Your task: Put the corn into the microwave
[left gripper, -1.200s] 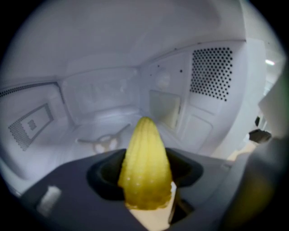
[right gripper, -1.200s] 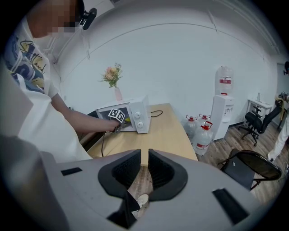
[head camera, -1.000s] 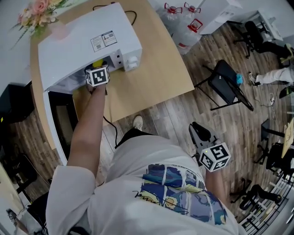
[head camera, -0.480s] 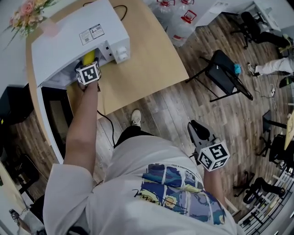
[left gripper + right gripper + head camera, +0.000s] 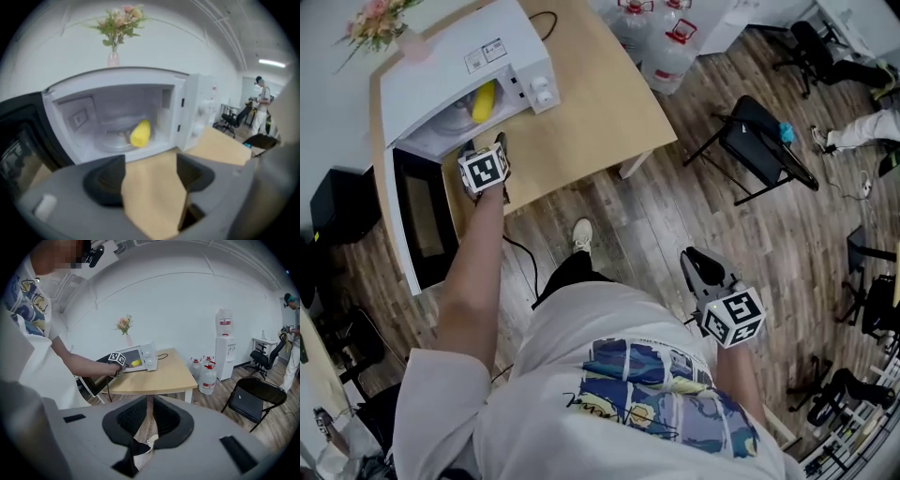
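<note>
Corn (image 5: 484,100) inside the open microwave (image 5: 441,66), on the glass plate (image 5: 108,140) toward its right side, at 11 o'clock in the head view. Lies flat, long axis from 7 o'clock to 1 o'clock in both the head view and the left gripper view, lower end nearer to the door opening. Left gripper (image 5: 151,172) at 6 o'clock from it, outside the opening, jaws just opening wide with only bare table (image 5: 154,206) between them; right gripper (image 5: 149,420) at 4 o'clock over the floor, well apart, jaws almost together, holding nothing.
</note>
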The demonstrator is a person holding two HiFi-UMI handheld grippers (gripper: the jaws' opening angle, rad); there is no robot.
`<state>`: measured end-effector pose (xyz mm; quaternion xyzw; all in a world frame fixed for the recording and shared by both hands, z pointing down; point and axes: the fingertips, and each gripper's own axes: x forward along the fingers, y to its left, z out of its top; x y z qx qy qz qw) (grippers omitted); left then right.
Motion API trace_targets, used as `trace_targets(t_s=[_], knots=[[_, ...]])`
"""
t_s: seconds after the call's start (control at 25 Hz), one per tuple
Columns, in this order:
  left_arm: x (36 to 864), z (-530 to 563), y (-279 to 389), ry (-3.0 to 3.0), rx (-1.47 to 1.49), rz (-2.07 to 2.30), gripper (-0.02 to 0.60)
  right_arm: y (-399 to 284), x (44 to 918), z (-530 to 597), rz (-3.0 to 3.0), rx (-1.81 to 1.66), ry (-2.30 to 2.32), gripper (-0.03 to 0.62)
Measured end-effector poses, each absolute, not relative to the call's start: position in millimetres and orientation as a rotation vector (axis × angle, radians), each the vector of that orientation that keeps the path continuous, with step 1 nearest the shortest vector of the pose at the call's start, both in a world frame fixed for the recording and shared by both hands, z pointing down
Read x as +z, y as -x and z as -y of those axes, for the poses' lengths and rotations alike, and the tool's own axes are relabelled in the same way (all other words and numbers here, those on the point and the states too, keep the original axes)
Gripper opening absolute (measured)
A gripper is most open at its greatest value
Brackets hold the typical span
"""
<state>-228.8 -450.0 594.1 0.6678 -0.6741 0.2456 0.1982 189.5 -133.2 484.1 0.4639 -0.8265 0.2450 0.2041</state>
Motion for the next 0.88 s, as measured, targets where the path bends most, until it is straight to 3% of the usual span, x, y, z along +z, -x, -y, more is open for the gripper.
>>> trace_targets(t_s=[0.2,0.64,0.88], knots=[[581,383,197,-1.956,0.621,1.792,0.293,-189,482,101,2.354,0.641,-1.245,0.032],[548,226,114,-2.194,0.508,1.503,0.023,-182,481,34,2.442,0.603,-1.173,0.018],[530,152,65,-2.301,0.425,1.26,0.009,-182,476,12,2.474,0.608,-1.18,0.014]])
